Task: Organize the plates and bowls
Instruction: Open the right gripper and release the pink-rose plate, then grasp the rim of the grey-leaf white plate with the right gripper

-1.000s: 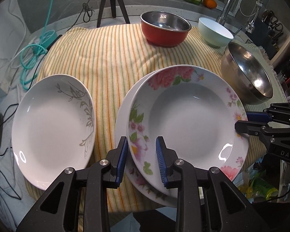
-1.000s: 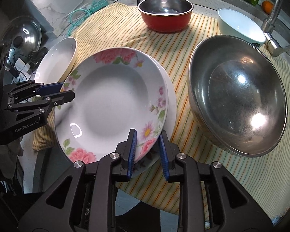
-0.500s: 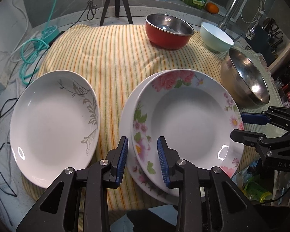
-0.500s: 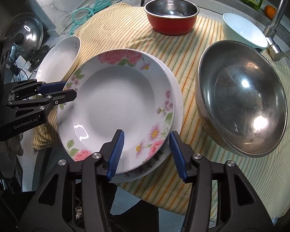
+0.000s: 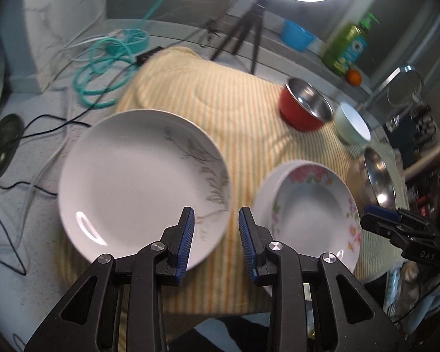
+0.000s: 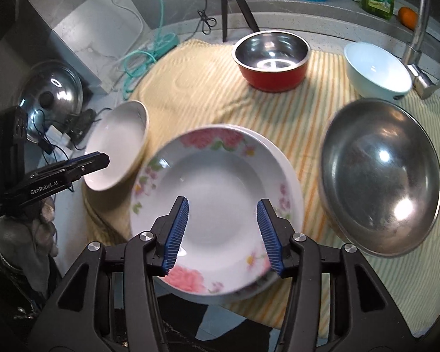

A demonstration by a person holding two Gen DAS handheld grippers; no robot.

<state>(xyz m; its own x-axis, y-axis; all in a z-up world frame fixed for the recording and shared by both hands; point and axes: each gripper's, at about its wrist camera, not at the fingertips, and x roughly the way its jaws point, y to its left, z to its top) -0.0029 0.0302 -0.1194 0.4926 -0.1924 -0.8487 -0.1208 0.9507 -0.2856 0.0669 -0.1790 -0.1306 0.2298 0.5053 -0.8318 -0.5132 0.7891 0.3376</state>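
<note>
Floral plate (image 6: 217,202) lies stacked at the tabletop's near edge; right hand-held gripper (image 6: 223,231) is released above it, left hand-held gripper (image 5: 215,242) released, grasping nothing.

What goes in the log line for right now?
left gripper: open, over grey-leaf plate | right gripper: open, over flowered plate | held: nothing

floral plate (image 6: 217,193): glossy glazed ceramic | large bowl (image 6: 380,187) right of it: polished metal, faintly scuffed | cloth (image 6: 208,88) beneath: matt striped fabric | gripper pads (image 6: 176,231): ribbed blue plastic
</note>
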